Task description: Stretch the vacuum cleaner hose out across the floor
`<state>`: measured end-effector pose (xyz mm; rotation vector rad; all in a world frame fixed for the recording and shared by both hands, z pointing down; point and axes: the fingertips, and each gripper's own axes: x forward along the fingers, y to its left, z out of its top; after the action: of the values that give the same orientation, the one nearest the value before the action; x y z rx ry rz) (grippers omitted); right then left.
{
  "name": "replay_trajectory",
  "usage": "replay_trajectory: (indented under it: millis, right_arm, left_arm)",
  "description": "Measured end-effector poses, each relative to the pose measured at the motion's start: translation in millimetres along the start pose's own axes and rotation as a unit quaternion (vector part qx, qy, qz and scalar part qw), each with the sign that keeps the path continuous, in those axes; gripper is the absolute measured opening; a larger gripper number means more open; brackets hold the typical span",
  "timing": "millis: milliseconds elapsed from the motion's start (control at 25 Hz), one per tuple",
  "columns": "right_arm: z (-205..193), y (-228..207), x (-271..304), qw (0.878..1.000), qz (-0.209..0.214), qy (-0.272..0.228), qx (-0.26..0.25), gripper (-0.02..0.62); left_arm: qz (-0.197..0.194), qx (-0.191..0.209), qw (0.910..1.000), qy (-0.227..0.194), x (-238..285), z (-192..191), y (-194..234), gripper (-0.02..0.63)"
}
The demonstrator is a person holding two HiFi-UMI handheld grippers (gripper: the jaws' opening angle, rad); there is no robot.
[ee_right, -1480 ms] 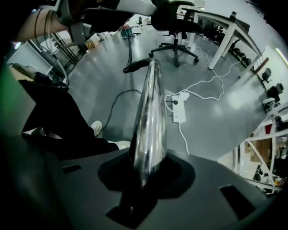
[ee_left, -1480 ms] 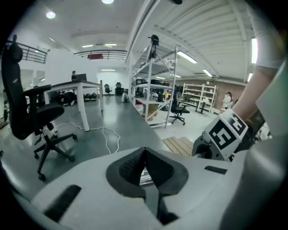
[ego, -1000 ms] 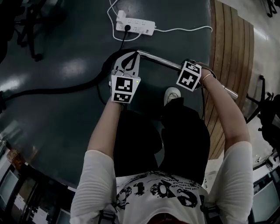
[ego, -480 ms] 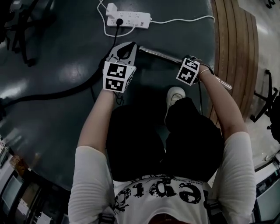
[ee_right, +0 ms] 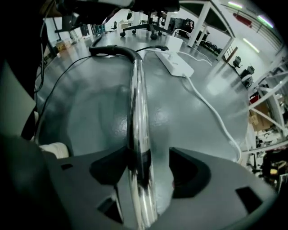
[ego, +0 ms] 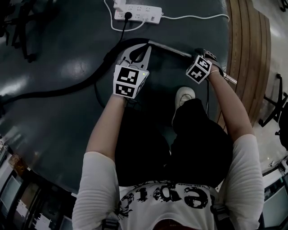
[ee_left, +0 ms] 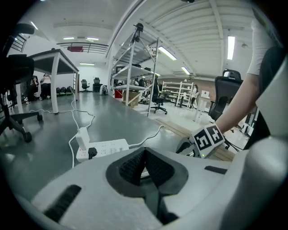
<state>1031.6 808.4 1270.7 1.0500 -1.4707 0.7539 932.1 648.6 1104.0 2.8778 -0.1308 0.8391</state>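
The vacuum's chrome tube [ego: 173, 49] lies slanted across the dark floor, and its black hose [ego: 67, 90] curves away to the left. My right gripper [ego: 203, 56] points steeply down over the tube. Its jaws have just been opening. The tube [ee_right: 137, 103] runs between them, against the left pad and apart from the right one, so my right gripper [ee_right: 148, 167] is open. My left gripper [ego: 146, 48] is shut beside the bend where hose meets tube. In the left gripper view my left gripper [ee_left: 144, 155] shows its pads together with nothing between them.
A white power strip [ego: 137, 12] with a white cable lies just beyond the tube. A white shoe [ego: 183, 96] stands close below the tube. A wooden strip [ego: 245, 45] borders the floor on the right. Office chair bases stand at far left [ego: 24, 27] and right [ego: 274, 105].
Both grippers have sunk toward the floor along with the tube. The left gripper has ended up slightly further right, near the hose bend.
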Motion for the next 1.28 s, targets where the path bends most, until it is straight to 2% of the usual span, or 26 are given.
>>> replay_trajectory:
  millis: [160,280,320,360,440,560,640,720,840,960,1120,1240,1280]
  right_arm:
    - [2.8,-5.1,-22.3,0.999,0.015,-0.03,0.042,0.273]
    - [31.0,-17.8,-61.8,0.989,0.008,-0.118,0.084,0.27]
    - [41.9,-24.3,-80.2,0.981,0.006,-0.151,0.118,0.265]
    - [53.2,-32.9,-102.6,0.971,0.0,-0.184,0.153,0.221]
    - [77.6,-55.6,-158.7,0.948,-0.021,-0.244,0.203,0.014]
    - [117.9,-84.1,-255.6,0.921,-0.028,-0.313,0.23,0.003]
    - [137.0,-92.2,-322.1,0.906,-0.024,-0.346,0.243,0.003]
    - [153.4,-93.8,-392.6,0.892,-0.023,-0.369,0.26,0.003]
    - [181.9,-89.5,-498.1,0.883,-0.036,-0.38,0.272,0.003]
    - [228.5,-81.5,-601.9,0.878,-0.042,-0.399,0.261,0.003]
    - [302.6,-64.8,-743.0,0.859,-0.026,-0.455,0.232,0.003]
    - [338.2,-29.6,-833.9,0.849,-0.006,-0.484,0.213,0.003]
    - [347.9,-14.3,-861.1,0.846,0.002,-0.493,0.202,0.003]
  left_arm:
    - [0.007,-0.006,0.9999,-0.007,-4.8,1.2,7.6,0.003]
    - [0.026,-0.018,0.9993,-0.02,-13.6,17.5,22.0,0.003]
    - [0.03,-0.028,0.9987,-0.029,-20.7,29.8,25.9,0.003]
    - [0.032,-0.04,0.9977,-0.045,-30.7,48.1,28.6,0.003]
    - [0.032,-0.066,0.9933,-0.09,-58.8,99.2,32.9,0.003]
    - [0.052,-0.094,0.984,-0.142,-113.8,180.7,44.4,0.003]
    - [0.074,-0.116,0.9778,-0.158,-156.3,226.1,45.9,0.003]
    - [0.075,-0.145,0.9702,-0.178,-205.5,275.5,37.4,0.003]
    - [0.077,-0.171,0.9587,-0.214,-291.6,355.0,22.7,0.003]
    - [0.116,-0.161,0.9558,-0.217,-373.2,415.0,20.2,0.003]
    - [0.162,-0.16,0.9476,-0.224,-478.2,479.9,14.4,0.003]
    - [0.193,-0.143,0.9445,-0.224,-562.2,513.3,-4.6,0.003]
    - [0.203,-0.144,0.9406,-0.231,-592.7,522.9,-10.7,0.003]
